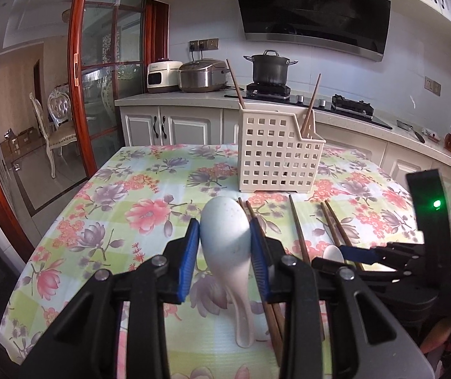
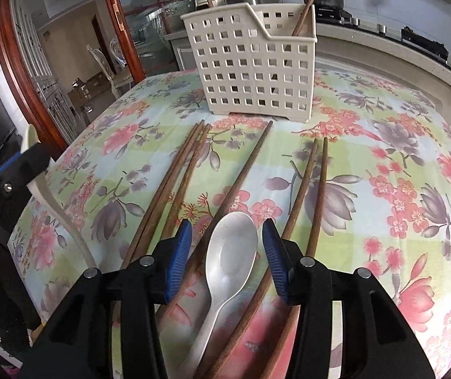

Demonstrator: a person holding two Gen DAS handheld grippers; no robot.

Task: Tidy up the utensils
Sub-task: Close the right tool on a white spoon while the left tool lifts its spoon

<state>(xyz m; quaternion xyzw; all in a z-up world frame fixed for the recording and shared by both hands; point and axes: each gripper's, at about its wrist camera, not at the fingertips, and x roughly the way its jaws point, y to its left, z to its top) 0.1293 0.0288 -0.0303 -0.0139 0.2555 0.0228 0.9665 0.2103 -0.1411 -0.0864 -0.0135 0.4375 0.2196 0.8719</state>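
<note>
Spoon point(image 1: 225, 230) clamped in left hand-held gripper point(image 1: 225, 240), lifted off floral counter point(image 1: 105, 189). Right hand-held gripper point(image 2: 228, 246) part open, straddling second spoon point(image 2: 225, 262), pads not touching. Next judged: closing, then carrying to perforated basket point(image 2: 253, 72).

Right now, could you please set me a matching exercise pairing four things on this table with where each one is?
Things:
1. bluish spoon
2. white spoon
3. basket
4. loose chopsticks

Places:
A. lying brown on the tablecloth, in front of the basket
B. clamped in the left claw
C. holding two slanted chopsticks
D. lying between the fingers of the open right claw

Pairs: 1-B; 2-D; 3-C; 4-A
</note>
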